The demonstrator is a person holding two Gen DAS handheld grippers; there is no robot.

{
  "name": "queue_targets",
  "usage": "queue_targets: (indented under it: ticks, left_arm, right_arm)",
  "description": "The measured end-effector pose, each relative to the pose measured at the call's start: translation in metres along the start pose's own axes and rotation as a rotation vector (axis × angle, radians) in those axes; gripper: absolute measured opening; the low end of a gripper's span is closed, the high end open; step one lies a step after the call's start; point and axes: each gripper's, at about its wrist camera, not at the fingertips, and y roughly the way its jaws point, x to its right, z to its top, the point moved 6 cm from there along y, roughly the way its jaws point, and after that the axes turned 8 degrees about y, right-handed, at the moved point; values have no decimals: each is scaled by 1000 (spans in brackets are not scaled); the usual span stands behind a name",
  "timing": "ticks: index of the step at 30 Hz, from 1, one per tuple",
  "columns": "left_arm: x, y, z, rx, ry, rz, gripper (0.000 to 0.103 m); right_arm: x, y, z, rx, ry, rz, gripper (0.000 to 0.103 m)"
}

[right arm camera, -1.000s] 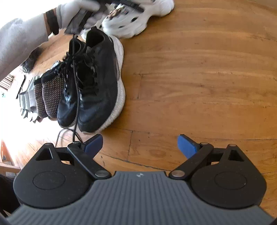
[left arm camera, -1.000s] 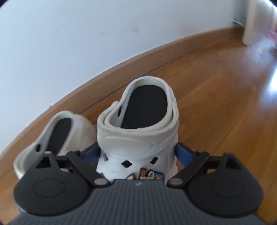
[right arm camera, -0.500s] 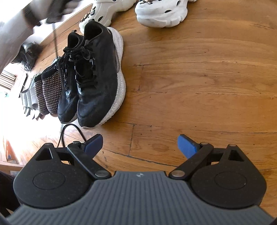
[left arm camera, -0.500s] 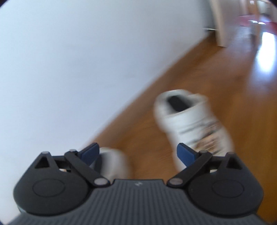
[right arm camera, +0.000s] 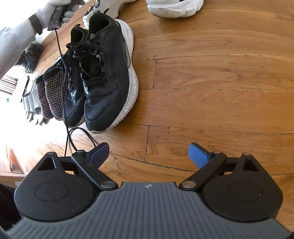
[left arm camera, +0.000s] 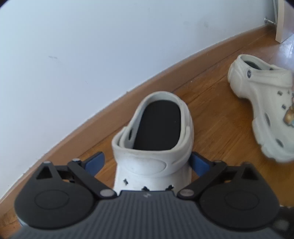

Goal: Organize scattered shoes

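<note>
A white clog [left arm camera: 152,139] with a black insole stands on the wooden floor, heel toward the wall. My left gripper [left arm camera: 147,161] straddles its toe end and the jaws are closing. The left pad [left arm camera: 95,161] is still apart from the clog, and the right pad [left arm camera: 199,162] sits at its side. A second, cream clog [left arm camera: 266,103] with charms lies to the right. My right gripper [right arm camera: 148,154] is open over bare floor, with nothing between its fingers. A pair of black sneakers [right arm camera: 102,77] lies ahead of it on the left.
The white wall and wooden baseboard [left arm camera: 73,136] run just behind the clogs. In the right wrist view, dotted shoes [right arm camera: 53,92] and grey shoes [right arm camera: 31,99] line up left of the sneakers. A gloved hand [right arm camera: 55,12] and a thin black cable [right arm camera: 62,73] are above them, and a white shoe [right arm camera: 174,9] lies at the top.
The left gripper let go of the charm clog, swung away and moved left, and now straddles the other clog. The charm clog now lies to its right. The right gripper barely moved.
</note>
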Motion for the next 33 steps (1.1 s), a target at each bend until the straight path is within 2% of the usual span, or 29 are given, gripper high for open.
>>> queue_targets:
  ticks: [7, 12, 19, 22, 25, 29, 33]
  left_arm:
    - [-5, -6, 12, -40, -101, 68, 80]
    - [7, -14, 25, -54, -73, 65, 77]
    - [22, -60, 60, 55, -52, 60, 76]
    - [34, -76, 74, 69, -51, 11, 76]
    - [52, -78, 85, 17, -101, -52, 77]
    - [71, -60, 94, -94, -174, -56, 76]
    - [83, -53, 101, -138, -231, -88, 76]
  right_arm:
    - [12, 0, -4, -10, 47, -18, 94]
    - [13, 2, -6, -16, 51, -17, 94]
    - [17, 1, -4, -18, 62, -4, 94]
    - [17, 0, -4, -12, 58, 0, 94]
    - [18, -5, -4, -3, 56, 7, 94]
    - [20, -9, -6, 5, 66, 11, 94]
    - [24, -19, -9, 24, 80, 17, 94]
